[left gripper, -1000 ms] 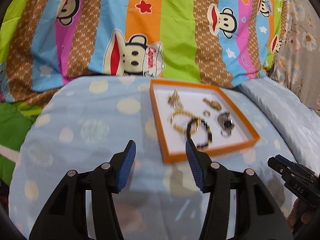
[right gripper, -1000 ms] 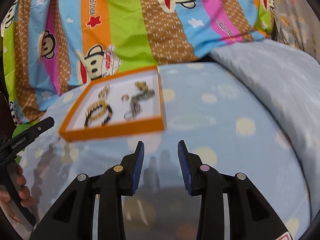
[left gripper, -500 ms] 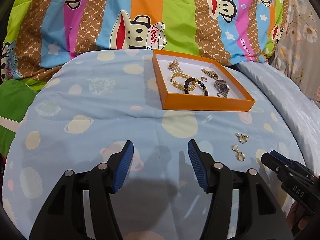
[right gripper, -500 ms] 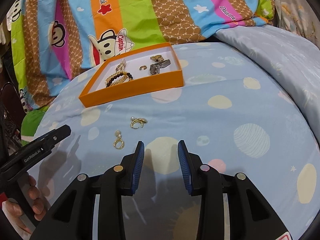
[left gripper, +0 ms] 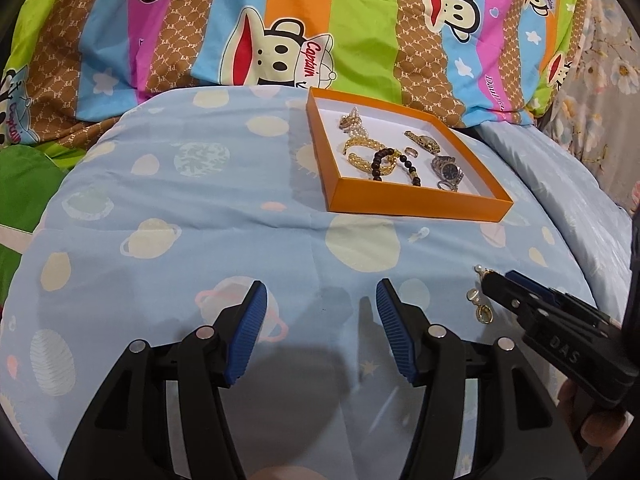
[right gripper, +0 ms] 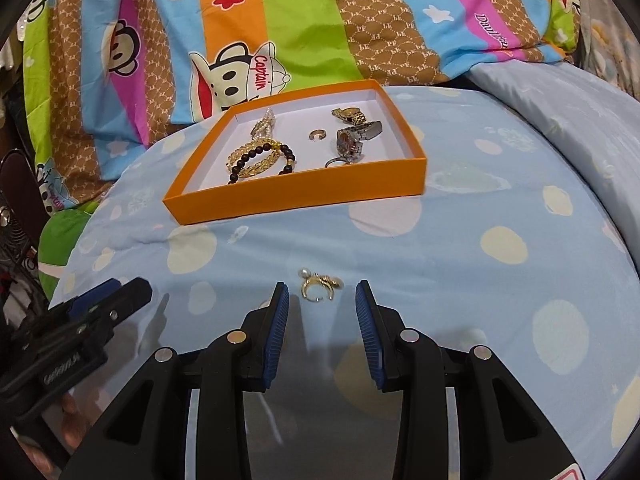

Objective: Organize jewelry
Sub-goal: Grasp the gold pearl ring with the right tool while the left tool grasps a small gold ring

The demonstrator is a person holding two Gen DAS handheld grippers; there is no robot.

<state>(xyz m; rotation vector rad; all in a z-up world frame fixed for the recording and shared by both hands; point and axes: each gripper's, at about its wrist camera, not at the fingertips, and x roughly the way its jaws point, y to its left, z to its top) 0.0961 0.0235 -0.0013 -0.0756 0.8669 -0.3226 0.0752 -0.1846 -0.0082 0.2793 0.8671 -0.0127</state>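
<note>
An orange tray (left gripper: 420, 202) (right gripper: 296, 196) sits on the blue bed cover, holding gold bracelets (right gripper: 248, 160), a dark bead bracelet (left gripper: 380, 162), a ring (right gripper: 317, 135) and watches (right gripper: 352, 140). Two gold pearl earrings lie loose on the cover. One earring (right gripper: 318, 286) (left gripper: 478, 269) rests just ahead of my right gripper (right gripper: 322, 300), whose jaws stand open on either side without touching it. The other earring (left gripper: 482, 312) lies beside the right gripper's finger and is mostly hidden in the right wrist view. My left gripper (left gripper: 320, 300) (right gripper: 120, 292) hovers open and empty over bare cover.
A striped cartoon-monkey blanket (left gripper: 280, 20) is bunched up behind the tray. A plain blue pillow (right gripper: 580, 120) rises at the right. Green fabric (left gripper: 24, 184) lies at the far left. A hand (right gripper: 68, 424) holds the left gripper's handle.
Both views drew back from the tray, bringing the loose earrings into sight. The right gripper then slid left until one earring lay just ahead of its fingertips. The left gripper's jaws widened slightly.
</note>
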